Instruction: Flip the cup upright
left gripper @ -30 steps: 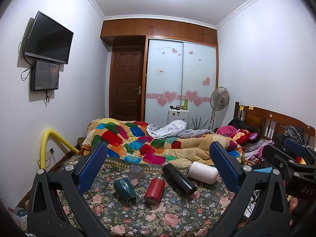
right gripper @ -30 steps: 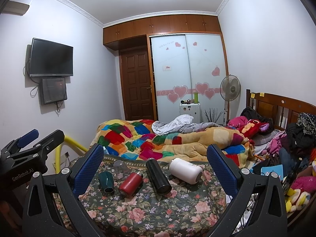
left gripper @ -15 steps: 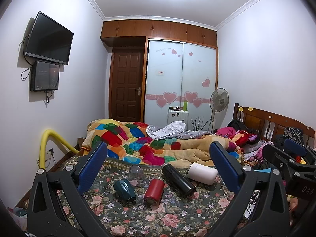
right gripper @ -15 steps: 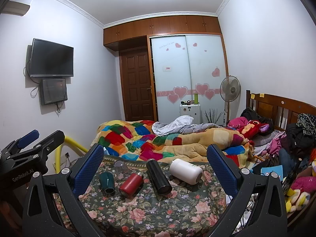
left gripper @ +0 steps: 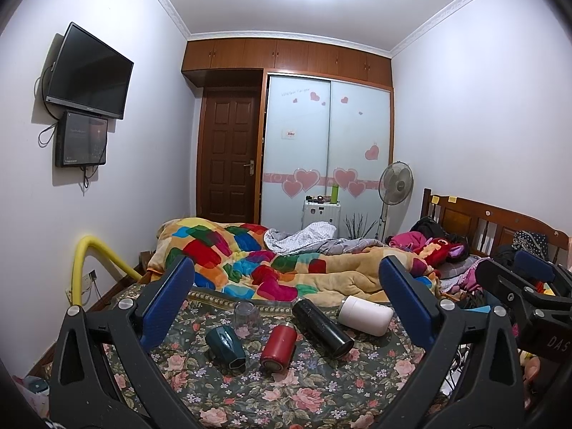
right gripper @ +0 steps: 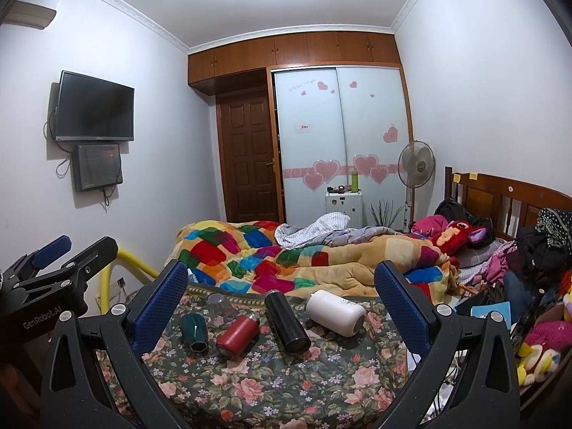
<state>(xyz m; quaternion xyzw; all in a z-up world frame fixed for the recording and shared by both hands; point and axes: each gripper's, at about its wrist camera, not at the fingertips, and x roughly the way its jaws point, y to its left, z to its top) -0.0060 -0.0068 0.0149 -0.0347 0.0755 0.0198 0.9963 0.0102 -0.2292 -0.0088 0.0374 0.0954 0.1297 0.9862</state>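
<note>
On the floral tabletop (left gripper: pixel 286 393) before the bed, five cups lie untouched (the green cup (left gripper: pixel 226 347) at ten o'clock of the red one (left gripper: pixel 278 346)), none upright, while the left gripper (left gripper: pixel 286 307) and right gripper (right gripper: pixel 282 304) hover, jaws apart and empty.

**Black frames, blue pads**

The left tool (left gripper: pixel 286 296) has matte black triangular-cutout arms, silver screws and textured blue fingers (left gripper: pixel 168 302). The right tool (right gripper: pixel 280 295) matches; "GenRobot.AI" lettering marks the left tool's black body in the right wrist view.
</note>
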